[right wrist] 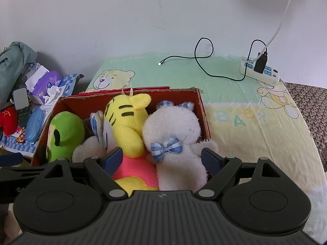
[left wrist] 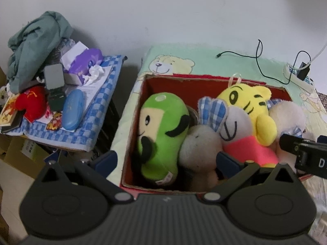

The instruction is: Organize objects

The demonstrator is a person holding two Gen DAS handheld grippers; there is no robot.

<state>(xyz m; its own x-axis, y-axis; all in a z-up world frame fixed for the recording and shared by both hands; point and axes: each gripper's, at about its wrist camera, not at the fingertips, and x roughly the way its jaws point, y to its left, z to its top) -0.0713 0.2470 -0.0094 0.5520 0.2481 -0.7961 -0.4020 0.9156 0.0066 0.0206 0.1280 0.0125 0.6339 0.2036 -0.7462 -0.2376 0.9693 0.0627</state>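
A red cardboard box (left wrist: 130,122) (right wrist: 204,110) sits on a bed and holds several plush toys: a green plush (left wrist: 161,130) (right wrist: 65,132), a yellow tiger with a pink shirt (left wrist: 253,110) (right wrist: 128,120), a white plush with blue checked ears (left wrist: 206,143) and a white bear with a blue checked bow (right wrist: 175,136). My left gripper (left wrist: 166,161) is open above the box's near left part, over the green plush. My right gripper (right wrist: 162,159) is open, its jaws on either side of the white bear's body. The right gripper's body shows in the left wrist view (left wrist: 302,153).
A pastel bear-print sheet (right wrist: 235,106) covers the bed. A black cable (right wrist: 204,61) and a white power strip (right wrist: 261,71) lie at its far side by the wall. A cluttered side table (left wrist: 85,126) stands to the left, with a blue case (left wrist: 72,109), tissue box (left wrist: 85,65) and clothes (left wrist: 34,47).
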